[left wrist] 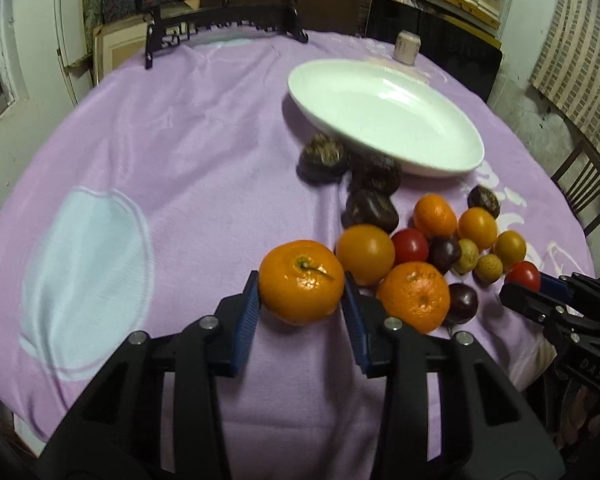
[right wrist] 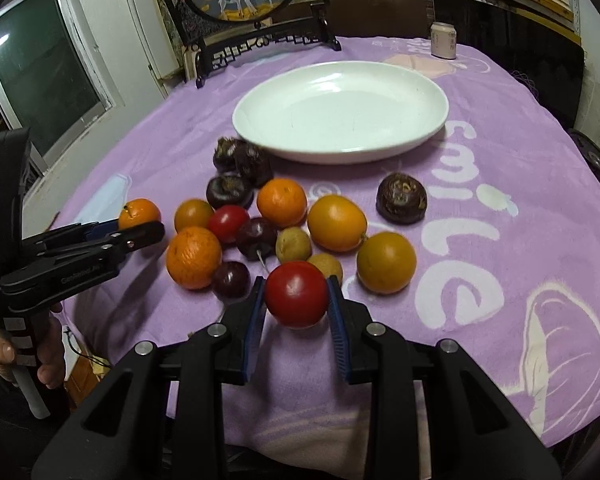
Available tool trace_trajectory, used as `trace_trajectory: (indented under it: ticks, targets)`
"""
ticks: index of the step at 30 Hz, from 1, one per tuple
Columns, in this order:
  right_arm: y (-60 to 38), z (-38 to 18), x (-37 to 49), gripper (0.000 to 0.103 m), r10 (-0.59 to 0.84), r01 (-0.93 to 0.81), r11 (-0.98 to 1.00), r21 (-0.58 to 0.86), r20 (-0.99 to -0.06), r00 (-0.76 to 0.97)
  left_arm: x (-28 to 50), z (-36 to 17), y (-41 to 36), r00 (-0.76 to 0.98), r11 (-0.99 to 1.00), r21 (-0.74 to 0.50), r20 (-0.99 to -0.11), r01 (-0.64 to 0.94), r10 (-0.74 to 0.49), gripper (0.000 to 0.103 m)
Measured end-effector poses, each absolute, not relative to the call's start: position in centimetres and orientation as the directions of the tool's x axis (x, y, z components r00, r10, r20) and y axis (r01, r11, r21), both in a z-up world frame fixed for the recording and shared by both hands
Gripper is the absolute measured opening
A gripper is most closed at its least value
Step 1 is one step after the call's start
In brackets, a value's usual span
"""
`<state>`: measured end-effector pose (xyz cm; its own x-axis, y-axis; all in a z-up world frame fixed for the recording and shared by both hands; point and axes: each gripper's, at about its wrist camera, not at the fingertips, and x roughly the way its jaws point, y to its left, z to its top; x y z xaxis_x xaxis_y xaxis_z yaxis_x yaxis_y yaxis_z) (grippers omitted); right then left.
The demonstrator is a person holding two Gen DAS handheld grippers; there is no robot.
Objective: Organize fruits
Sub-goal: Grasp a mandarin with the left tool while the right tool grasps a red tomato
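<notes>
- Left gripper (left wrist: 301,294), low centre of the left wrist view, is clenched on a mandarin (left wrist: 301,282); both blue pads touch its sides.
- Right gripper (right wrist: 296,298), low centre of the right wrist view, is clenched on a red tomato (right wrist: 296,294); pads press it on both sides.
- In the right wrist view the left gripper also shows at the left edge, with a hand (right wrist: 40,354) on its handle at lower left.
- White plate (right wrist: 340,114) sits in the upper middle, bare, on the purple cloth (right wrist: 520,200).
- Loose fruit lie between the plate and the grippers: a second tomato (right wrist: 229,223), oranges (right wrist: 194,258), yellow-orange fruit (right wrist: 337,223), and dark brown ones (right wrist: 401,198), some just beside the plate's near rim.
- A can (right wrist: 443,41) stands upright behind the plate, upper right.
</notes>
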<state>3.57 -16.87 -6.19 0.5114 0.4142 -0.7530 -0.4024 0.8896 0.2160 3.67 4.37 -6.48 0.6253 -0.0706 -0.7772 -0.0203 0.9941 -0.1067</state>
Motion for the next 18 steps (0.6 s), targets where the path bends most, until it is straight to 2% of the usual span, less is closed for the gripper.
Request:
trace_trajectory:
  ticks: [6,8,10,13,16,18]
  targets:
    - [-16.8,-4.2,6.6,0.032,0.44,-0.428,0.875,0.227,-0.741,0.507,5.6,-3.4,3.9,0.653,0.995,-0.098,-0.752,0.026,-0.091,0.04]
    - [-16.5,-2.8,8.6,0.032,0.43,-0.436,0.877,0.2,-0.731,0.53,7.9,-2.1,3.2,0.638,0.99,-0.124,-0.758,0.065,-0.136,0.04]
    - [-16.2,-1.2,12.1,0.032,0.413,-0.433,0.884,0.174,-0.723,0.554,11.4,-0.8,2.5,0.631,0.989,-0.125,-0.762,0.078,-0.146,0.041]
    - [-15.9,-0.2,18.5,0.032,0.382,-0.398,0.903,0.163,-0.728,0.57,18.4,-0.3,1.2,0.625,0.996,-0.07,-0.776,0.048,-0.085,0.041]
    - [-15.3,-1.5,25.0,0.032,0.343,-0.367,0.917,0.154,-0.775,0.532,25.1,-1.7,0.4,0.556,0.992,-0.119,-0.823,0.03,-0.115,0.041]
    - [-15.2,-3.1,28.4,0.031,0.342,-0.347,0.92,0.183,-0.807,0.481,28.1,-2.8,-0.3,0.531,0.995,-0.099,-0.842,0.015,-0.092,0.041]
